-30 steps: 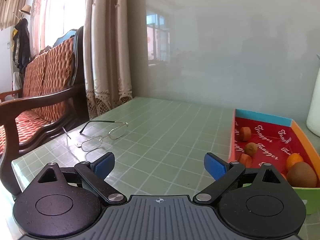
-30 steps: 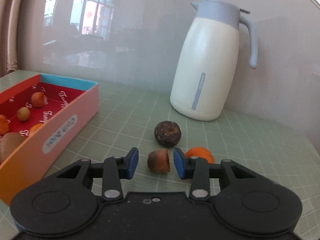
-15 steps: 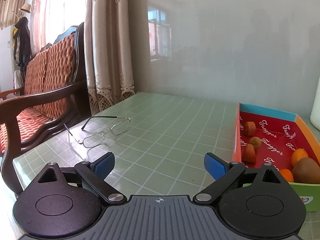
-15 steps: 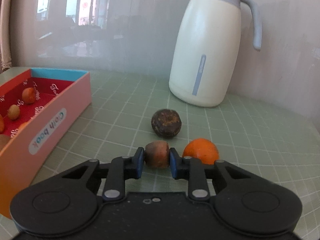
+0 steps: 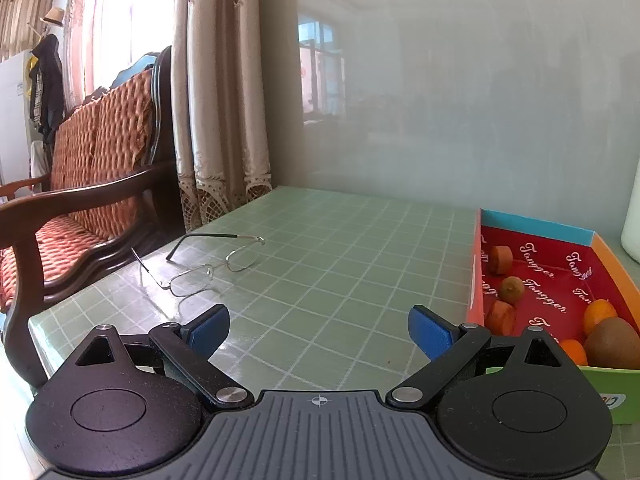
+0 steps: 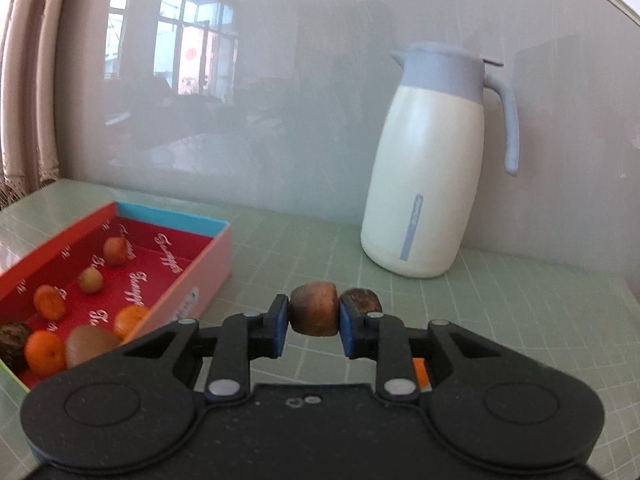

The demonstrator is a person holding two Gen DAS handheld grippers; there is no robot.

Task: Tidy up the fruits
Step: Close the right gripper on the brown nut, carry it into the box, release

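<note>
My right gripper (image 6: 313, 322) is shut on a small brown-orange fruit (image 6: 313, 314), held above the green table. Just behind its right pad a dark round fruit (image 6: 362, 300) lies on the table, and a sliver of an orange fruit (image 6: 419, 372) shows under the right finger. The red-lined box (image 6: 208, 258) sits to the left, holding several small orange fruits, a kiwi (image 6: 90, 344) and a dark fruit (image 6: 14, 342). In the left wrist view my left gripper (image 5: 319, 330) stands open over bare table, with the same box (image 5: 534, 222) at its right.
A cream jug with a grey lid (image 6: 430, 168) stands at the back right near the wall. Wire-rimmed glasses (image 5: 208, 264) lie near the table's left edge. A wooden chair with an orange cushion (image 5: 92, 184) and a curtain (image 5: 222, 100) are beyond that edge.
My right gripper closed on the small brown-orange fruit and lifted it off the table, turning toward the box. The left gripper stayed open and about where it was.
</note>
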